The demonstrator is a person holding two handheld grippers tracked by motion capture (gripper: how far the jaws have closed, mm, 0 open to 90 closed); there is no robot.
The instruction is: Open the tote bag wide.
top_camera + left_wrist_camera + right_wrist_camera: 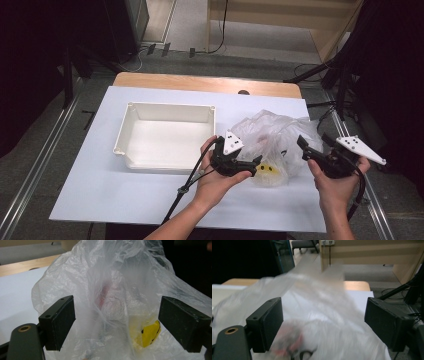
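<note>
Translucent, crinkled plastic forms a bag [276, 134] lying on the white table cover [100, 190] between the two hand-held grippers. The left gripper [252, 167] has its jaws spread wide, released and gripping nothing; in the left gripper view [117, 322] the bag fills the gap between the two black pads and rises above them, without a visible pinch on either pad. Inside the bag, a yellow item with black marks [148, 333] sits just inside the right-hand jaw, low in the gap, and a reddish item [103, 293], blurred by the film, lies above the gap, nearer the left-hand jaw. The right gripper [310, 147] is likewise spread and released; in the right gripper view [324, 322] the bag lies between and beyond its jaws, motion-blurred, with a reddish patch [292, 345] low beside the left-hand jaw. Whether either pad touches the film cannot be told. A white rectangular tray [129, 131] stands on the table cover to the outer side of the left gripper, apart from the bag. Each gripper is held in one hand: left hand [215, 182], right hand [332, 187].
</note>
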